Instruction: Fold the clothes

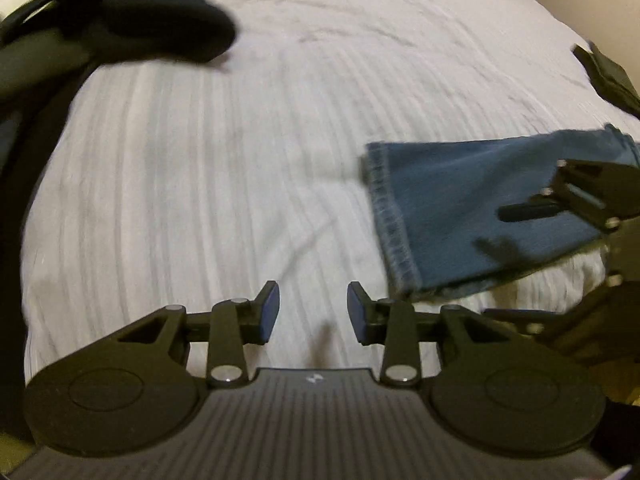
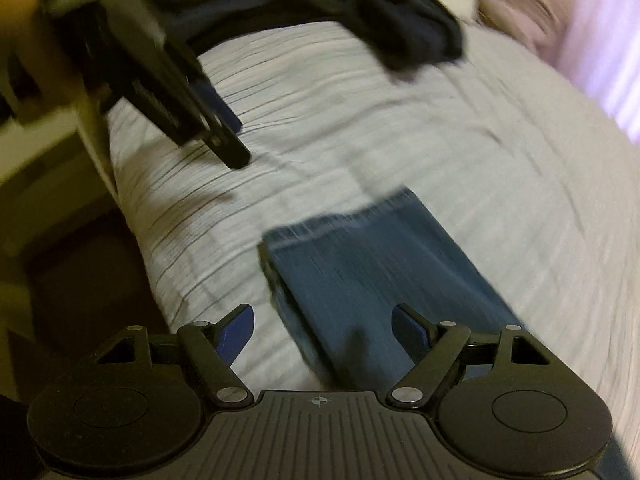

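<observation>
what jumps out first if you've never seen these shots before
The blue denim piece stands out most, lying flat on the pale striped bedspread, with the open right gripper hovering right over its near end. In the left wrist view, a heap of dark clothes sits at the far left of the bed, and the left gripper hangs empty over bare cover beside the denim's stitched hem.

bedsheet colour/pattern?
White bedsheet with fine grey stripes; clearest in the left wrist view.
</observation>
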Action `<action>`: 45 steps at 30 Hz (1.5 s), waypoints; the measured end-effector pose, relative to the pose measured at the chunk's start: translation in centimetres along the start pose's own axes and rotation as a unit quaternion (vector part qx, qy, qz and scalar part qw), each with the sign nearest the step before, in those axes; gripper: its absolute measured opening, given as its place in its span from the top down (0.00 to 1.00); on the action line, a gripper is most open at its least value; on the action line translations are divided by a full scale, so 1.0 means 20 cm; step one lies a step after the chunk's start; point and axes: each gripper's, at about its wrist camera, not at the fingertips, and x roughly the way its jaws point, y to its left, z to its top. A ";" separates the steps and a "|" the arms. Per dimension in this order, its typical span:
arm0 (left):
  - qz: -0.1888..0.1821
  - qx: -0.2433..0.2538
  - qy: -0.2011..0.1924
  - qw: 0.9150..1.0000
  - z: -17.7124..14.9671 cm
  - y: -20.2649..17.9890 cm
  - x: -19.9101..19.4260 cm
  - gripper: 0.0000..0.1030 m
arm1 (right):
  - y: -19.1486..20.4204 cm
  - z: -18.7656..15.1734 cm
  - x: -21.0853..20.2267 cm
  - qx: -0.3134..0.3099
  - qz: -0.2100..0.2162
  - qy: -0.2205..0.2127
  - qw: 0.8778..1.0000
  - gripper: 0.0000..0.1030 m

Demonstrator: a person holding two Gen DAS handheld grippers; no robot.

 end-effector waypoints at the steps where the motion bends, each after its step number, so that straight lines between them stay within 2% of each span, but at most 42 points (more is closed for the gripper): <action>1: 0.000 -0.010 0.002 1.000 -0.03 0.01 0.00 0.69 | 0.03 0.01 0.05 -0.022 -0.006 0.002 1.000 0.26; 3: -0.002 -0.026 0.006 1.000 -0.08 0.03 0.01 0.69 | 0.10 0.02 0.16 -0.067 -0.023 0.007 0.997 0.38; 6: -0.008 -0.039 0.012 0.999 -0.14 0.03 0.01 0.69 | 0.18 0.01 0.32 -0.142 -0.059 0.037 0.987 0.38; 9: -0.011 -0.041 0.019 0.999 -0.17 0.02 0.03 0.69 | 0.21 -0.03 0.41 -0.173 -0.081 0.036 0.981 0.38; 10: -0.013 -0.042 0.019 0.999 -0.17 0.02 0.02 0.69 | 0.20 -0.03 0.41 -0.169 -0.081 0.028 0.982 0.43; 11: -0.015 -0.040 0.019 0.999 -0.18 0.01 0.01 0.69 | 0.18 -0.02 0.41 -0.161 -0.079 0.021 0.984 0.53; 12: -0.017 -0.037 0.018 0.999 -0.18 0.01 0.01 0.69 | 0.15 -0.01 0.38 -0.144 -0.069 0.012 0.987 0.69; 13: -0.020 -0.034 0.017 0.999 -0.18 0.00 0.00 0.69 | 0.11 0.00 0.35 -0.120 -0.060 0.002 0.991 0.79; 17: -0.032 -0.017 0.014 0.999 -0.12 -0.04 0.00 0.69 | -0.11 0.07 0.10 0.008 -0.028 -0.062 0.998 0.85; 18: -0.036 -0.012 0.014 0.999 -0.10 -0.06 0.01 0.69 | -0.17 0.07 0.02 0.052 -0.019 -0.081 0.995 0.85; 20: -0.052 0.010 0.012 0.999 -0.03 -0.13 0.02 0.69 | -0.32 0.05 -0.16 0.153 -0.007 -0.127 0.980 0.85; 23: -0.077 0.045 0.008 0.996 0.06 -0.25 0.04 0.69 | -0.52 -0.07 -0.42 0.293 -0.007 -0.192 0.937 0.86; 25: -0.098 0.078 0.005 0.992 0.13 -0.37 0.07 0.69 | -0.65 -0.21 -0.60 0.387 -0.024 -0.228 0.893 0.86; 27: -0.117 0.109 0.004 0.987 0.20 -0.50 0.09 0.69 | -0.78 -0.41 -0.77 0.481 -0.051 -0.261 0.835 0.86; 30: -0.144 0.160 0.004 0.977 0.30 -0.72 0.11 0.69 | -0.92 -0.78 -0.98 0.603 -0.106 -0.302 0.731 0.86; 33: -0.164 0.210 0.000 0.964 0.39 -0.93 0.12 0.69 | -1.00 -1.20 -1.10 0.684 -0.165 -0.317 0.636 0.86; 36: -0.181 0.243 -0.001 0.953 0.44 -1.12 0.13 0.69 | -1.04 -1.59 -1.09 0.745 -0.188 -0.307 0.562 0.86; 39: -0.190 0.269 0.006 0.944 0.47 -1.28 0.15 0.69 | -1.09 -1.89 -1.05 0.790 -0.174 -0.288 0.512 0.86; 40: -0.193 0.276 0.006 0.941 0.47 -1.33 0.15 0.69 | -1.11 -1.95 -1.04 0.797 -0.167 -0.284 0.506 0.86; 41: -0.197 0.283 0.006 0.939 0.48 -1.38 0.15 0.69 | -1.13 -1.99 -1.04 0.801 -0.160 -0.284 0.503 0.86; 42: -0.200 0.290 0.006 0.936 0.49 -1.43 0.15 0.69 | -1.15 -1.99 -1.05 0.796 -0.153 -0.293 0.507 0.86; 45: -0.211 0.299 0.009 0.931 0.50 -1.55 0.16 0.69 | -1.20 -1.98 -1.17 0.763 -0.149 -0.338 0.531 0.86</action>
